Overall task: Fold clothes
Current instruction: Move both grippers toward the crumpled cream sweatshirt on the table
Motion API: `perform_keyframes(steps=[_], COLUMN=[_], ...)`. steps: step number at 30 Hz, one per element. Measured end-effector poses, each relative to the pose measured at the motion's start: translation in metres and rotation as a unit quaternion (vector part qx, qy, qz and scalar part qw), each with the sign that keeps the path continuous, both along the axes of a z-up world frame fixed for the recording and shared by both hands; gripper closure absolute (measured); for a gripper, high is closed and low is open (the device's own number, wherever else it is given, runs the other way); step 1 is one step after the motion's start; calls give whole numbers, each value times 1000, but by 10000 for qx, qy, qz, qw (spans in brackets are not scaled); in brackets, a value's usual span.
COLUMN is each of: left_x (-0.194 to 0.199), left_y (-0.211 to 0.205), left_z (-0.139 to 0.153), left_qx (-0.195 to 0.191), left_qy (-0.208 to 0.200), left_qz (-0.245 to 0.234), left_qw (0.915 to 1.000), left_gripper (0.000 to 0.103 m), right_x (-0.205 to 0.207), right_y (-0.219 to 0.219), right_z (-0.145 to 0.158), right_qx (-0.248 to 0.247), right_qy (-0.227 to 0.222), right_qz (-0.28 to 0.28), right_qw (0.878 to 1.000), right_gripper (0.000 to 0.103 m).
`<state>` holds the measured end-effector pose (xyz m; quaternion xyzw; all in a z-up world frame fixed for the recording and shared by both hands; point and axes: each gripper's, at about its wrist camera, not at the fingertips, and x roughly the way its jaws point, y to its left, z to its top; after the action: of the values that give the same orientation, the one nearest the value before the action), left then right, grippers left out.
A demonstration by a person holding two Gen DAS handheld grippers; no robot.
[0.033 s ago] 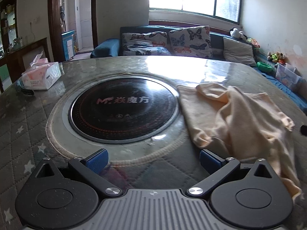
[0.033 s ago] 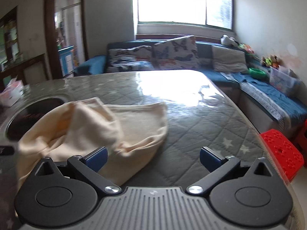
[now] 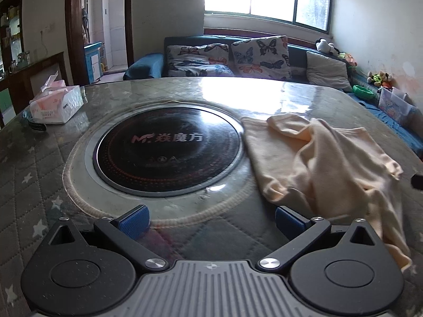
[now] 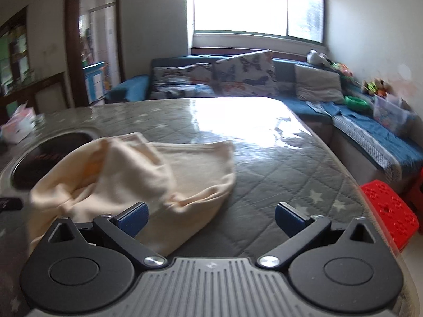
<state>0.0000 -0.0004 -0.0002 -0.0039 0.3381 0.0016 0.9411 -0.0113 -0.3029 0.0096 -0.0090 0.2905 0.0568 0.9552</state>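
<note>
Left gripper [image 3: 211,220] at frame bottom, tilted down, jaws spread wide, nothing between pads. Right gripper [image 4: 211,219] same: bottom centre, wide apart, empty.

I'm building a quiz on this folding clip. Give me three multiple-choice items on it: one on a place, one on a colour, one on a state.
1. Seen from the left wrist, where does the garment lie relative to the round cooktop?
A. on top of it
B. to its right
C. to its left

2. What colour is the garment?
A. cream
B. navy
C. red

3. How do the jaws of the left gripper and right gripper stand?
A. both shut on cloth
B. one open, one shut
C. both open, holding nothing

Answers:
1. B, the cloth spreads on the table right of the black disc.
2. A, pale cream in both views.
3. C, the blue pads stand wide apart with nothing pinched between them.
</note>
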Motion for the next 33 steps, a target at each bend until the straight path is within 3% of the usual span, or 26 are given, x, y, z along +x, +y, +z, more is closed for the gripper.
perform_keyframes(steps=[2, 4, 6, 11, 16, 22, 33], left_x=[0, -9, -19, -27, -34, -42, -51], left_y=[0, -18, -25, -24, -32, -41, -56], left_z=[0, 2, 4, 15, 17, 18, 13], left_qx=[10, 260, 124, -204, -214, -219, -112], left_qy=[3, -129, -185, -51, 35, 77, 276], left_qz=[28, -61, -102, -159, -242, -347, -518], left_qw=[10000, 9996, 9997, 9997, 9995, 9991, 9982], left_gripper=[0, 0, 0, 0, 0, 0, 0], right_x=[0, 1, 5, -22, -38, -46, -67], right_y=[-6, -13, -10, 3, 9, 8, 19], right_z=[0, 0, -1, 7, -11, -10, -6], right_qx=[123, 246, 115, 97, 126, 25, -126], right_qy=[50, 99, 253, 102, 203, 478, 504], right_qz=[-54, -108, -120, -148, -88, 172, 390], right_qw=[9999, 9996, 9995, 9998, 9997, 9987, 9979], right_gripper=[0, 0, 0, 0, 0, 0, 0])
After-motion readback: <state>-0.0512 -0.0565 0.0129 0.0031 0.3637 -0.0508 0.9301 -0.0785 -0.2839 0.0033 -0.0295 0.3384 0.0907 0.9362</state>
